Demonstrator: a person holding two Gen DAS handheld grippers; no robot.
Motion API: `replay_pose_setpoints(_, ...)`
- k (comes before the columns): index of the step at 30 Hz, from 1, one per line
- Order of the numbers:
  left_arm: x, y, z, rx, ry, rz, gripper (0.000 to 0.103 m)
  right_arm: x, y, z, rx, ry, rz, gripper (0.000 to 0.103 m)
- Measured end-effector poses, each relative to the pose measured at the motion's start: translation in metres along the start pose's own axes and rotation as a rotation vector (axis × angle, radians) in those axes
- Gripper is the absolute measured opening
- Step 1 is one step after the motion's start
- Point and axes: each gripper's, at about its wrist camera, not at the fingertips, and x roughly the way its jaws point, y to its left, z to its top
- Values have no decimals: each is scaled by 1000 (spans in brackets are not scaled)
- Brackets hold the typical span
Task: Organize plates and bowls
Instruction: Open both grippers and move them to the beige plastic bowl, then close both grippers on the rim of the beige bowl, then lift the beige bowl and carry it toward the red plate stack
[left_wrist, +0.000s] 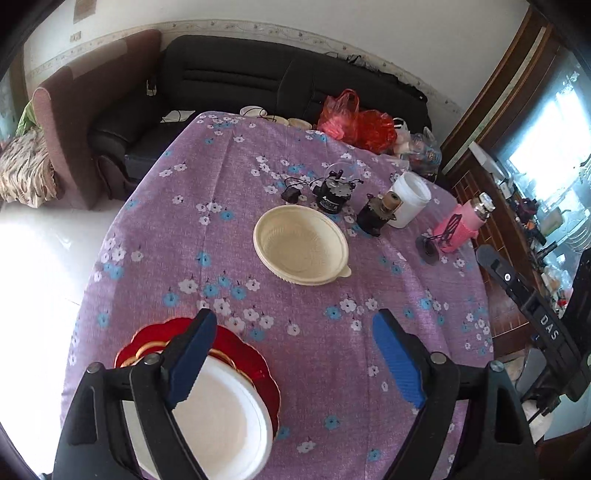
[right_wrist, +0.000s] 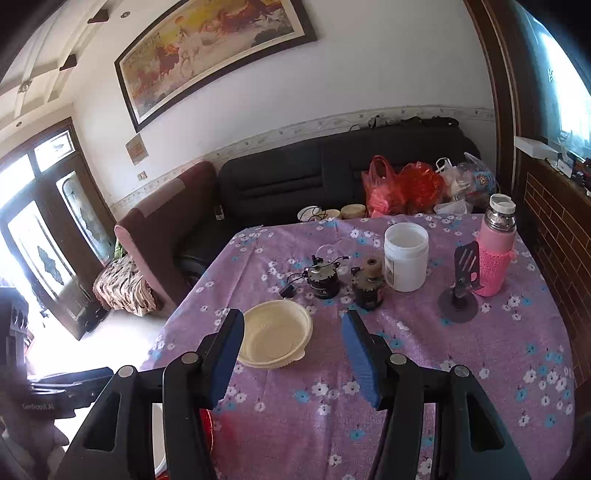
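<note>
- Left gripper (left_wrist: 293, 356) hangs over the near edge of the table (left_wrist: 369, 295), jaws spread wide, nothing between them.
- Under its left finger (left_wrist: 194, 354) sits the white plate (left_wrist: 218, 417), stacked on a red plate (left_wrist: 258, 363) with a gold rim.
- Right gripper (right_wrist: 293, 356) is also released, jaws apart and empty above the flowered purple cloth (right_wrist: 443, 369).
- The cream bowls (right_wrist: 275, 338), nested together, rest mid-table, well apart from the plates.
- Behind them: 2 small dark motors (right_wrist: 365, 286), a white jar (right_wrist: 405, 257), a pink bottle (right_wrist: 495, 251).
</note>
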Motion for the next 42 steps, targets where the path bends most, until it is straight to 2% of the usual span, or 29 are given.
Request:
replay_pose_setpoints(4, 52, 11, 31, -54, 77, 11, 89, 60, -19, -17, 89, 95, 61, 60)
replay_pose_setpoints(6, 83, 20, 41, -96, 105, 47, 89, 92, -27, -28, 127, 136, 77, 52)
replay_pose_setpoints(12, 156, 38, 65, -165, 181, 136, 88, 173, -48, -53, 260, 209, 150, 53)
replay_pose_setpoints(15, 181, 40, 77, -161, 211, 173, 88, 197, -57, -64, 330, 211, 191, 53)
replay_pose_setpoints(20, 213, 46, 89, -187, 241, 200, 88, 220, -57, -74, 331, 219, 207, 53)
replay_pose_setpoints(22, 225, 46, 90, -181, 272, 232, 88, 229, -60, -78, 341, 234, 219, 53)
replay_pose_setpoints(24, 233, 45, 90, -182, 293, 232, 83, 234, -61, -80, 356, 255, 239, 53)
replay_pose_setpoints(27, 246, 35, 88, -139, 337, 238, 55, 236, -55, -78, 346, 250, 269, 50)
replay_pose_setpoints(28, 250, 32, 85, -126, 358, 229, 41, 237, -53, -79, 339, 253, 273, 46)
replay_pose_setpoints(29, 251, 28, 82, -107, 363, 262, 39, 238, -52, -81, 336, 262, 277, 35)
replay_pose_setpoints(31, 248, 22, 77, -83, 345, 274, 35, 236, -51, -82, 320, 256, 258, 33)
replay_pose_setpoints(32, 245, 20, 76, -77, 337, 265, 30, 235, -51, -82, 314, 251, 242, 29)
replay_pose_setpoints(33, 241, 18, 74, -75, 326, 259, 29, 231, -52, -81, 305, 233, 217, 24)
replay_pose_setpoints(40, 178, -3, 61, -37, 225, 225, 29, 199, -41, -73, 255, 185, 172, 19)
replay_pose_setpoints(42, 154, -8, 56, -38, 188, 200, 29, 183, -36, -71, 249, 182, 188, 19)
